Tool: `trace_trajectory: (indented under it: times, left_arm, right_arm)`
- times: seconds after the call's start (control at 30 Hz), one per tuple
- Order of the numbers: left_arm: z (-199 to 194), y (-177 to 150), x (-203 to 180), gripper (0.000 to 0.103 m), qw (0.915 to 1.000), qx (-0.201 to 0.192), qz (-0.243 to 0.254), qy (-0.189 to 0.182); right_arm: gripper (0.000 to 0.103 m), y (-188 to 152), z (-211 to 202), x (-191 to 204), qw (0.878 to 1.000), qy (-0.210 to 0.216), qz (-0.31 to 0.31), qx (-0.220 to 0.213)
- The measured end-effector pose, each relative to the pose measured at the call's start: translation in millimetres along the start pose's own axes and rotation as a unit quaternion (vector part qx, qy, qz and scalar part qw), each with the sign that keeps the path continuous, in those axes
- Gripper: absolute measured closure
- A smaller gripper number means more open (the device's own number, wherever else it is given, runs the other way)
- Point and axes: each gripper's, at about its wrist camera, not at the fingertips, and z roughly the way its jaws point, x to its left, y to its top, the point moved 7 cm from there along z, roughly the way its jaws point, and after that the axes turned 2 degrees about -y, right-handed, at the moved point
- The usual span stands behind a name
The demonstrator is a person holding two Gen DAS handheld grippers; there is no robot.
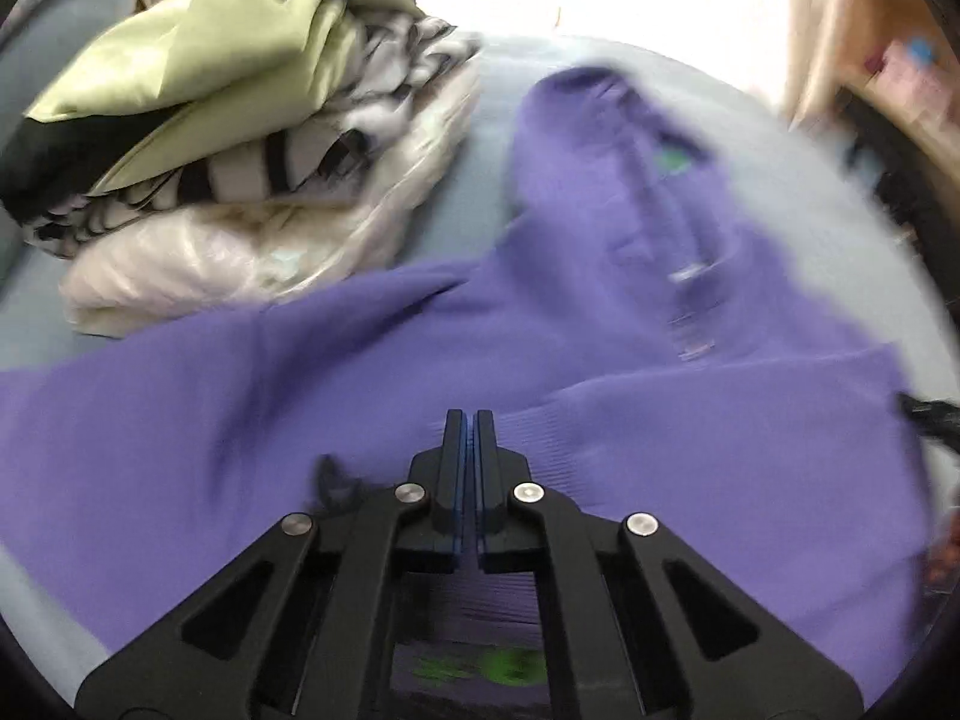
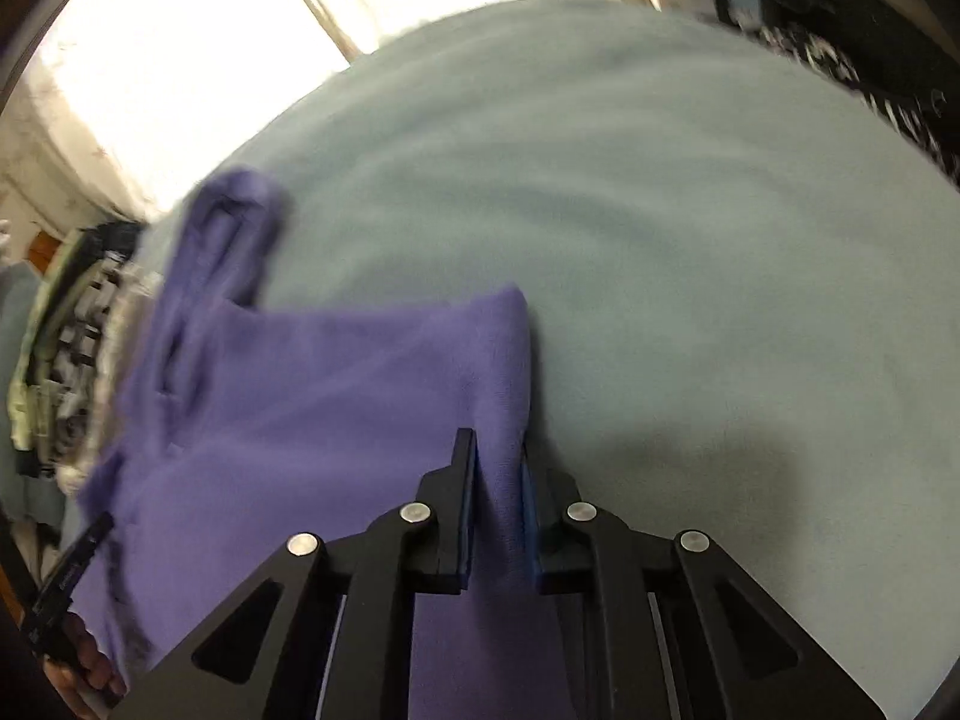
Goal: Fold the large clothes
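From my left wrist camera I see the purple garment (image 1: 540,330) spread across the pale blue-grey bed cover (image 1: 480,138), filling most of the lower view, blurred in places. My left gripper (image 1: 469,420) sits over a ribbed part of it, jaws pressed together; I can make out no cloth between the tips from here. A stack of folded clothes (image 1: 228,138) lies just beside the garment at upper left: a light green piece on top, black-and-white patterned pieces under it, a cream one at the bottom. From my right wrist camera, my right gripper (image 2: 499,450) pinches a raised fold along the garment's right edge, purple cloth running up between the two fingers. Bare bed cover stretches away to the right of it. The stack shows at far left, blurred. The other gripper's black tip (image 2: 72,570) enters at lower left, with fingers of a hand (image 2: 90,666) just below it.
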Motion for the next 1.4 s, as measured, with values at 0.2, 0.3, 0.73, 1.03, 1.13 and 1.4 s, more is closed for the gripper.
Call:
trace_trajectory:
  times: [0.2, 0.3, 0.73, 1.03, 1.13, 1.4]
  left_arm:
    - [-23.0, -0.5, 11.8, 0.102, 0.9980, -0.008, -0.042, -0.047]
    - [-48.2, -1.3, 2.1, 0.102, 0.9969, -0.025, -0.037, -0.064]
    - [-39.3, -75.1, -112.2, 0.101, 0.9942, 0.045, 0.048, -0.086]
    - [-52.1, -79.6, -92.3, 0.102, 0.9935, 0.030, 0.020, -0.108]
    - [-60.1, -82.0, -87.8, 0.102, 0.9946, 0.025, 0.024, -0.097]
    - [-136.9, -108.2, -101.5, 0.072, 0.9892, -0.014, 0.038, -0.141]
  right_arm:
    - [0.055, -24.2, -61.8, 26.4, 0.997, -0.025, -0.048, -0.055]
    - [0.055, -54.9, -85.7, 57.2, 0.995, 0.010, -0.080, -0.062]
    - [0.057, -142.2, -56.0, 126.6, 0.984, 0.009, -0.178, 0.010]
    - [0.071, -135.2, -86.6, 25.0, 0.997, -0.012, -0.077, -0.012]
    - [0.059, -154.6, -100.8, 17.7, 0.997, -0.037, -0.074, -0.008]
    - [0.051, -204.6, -154.2, 51.5, 0.998, 0.011, -0.060, -0.025]
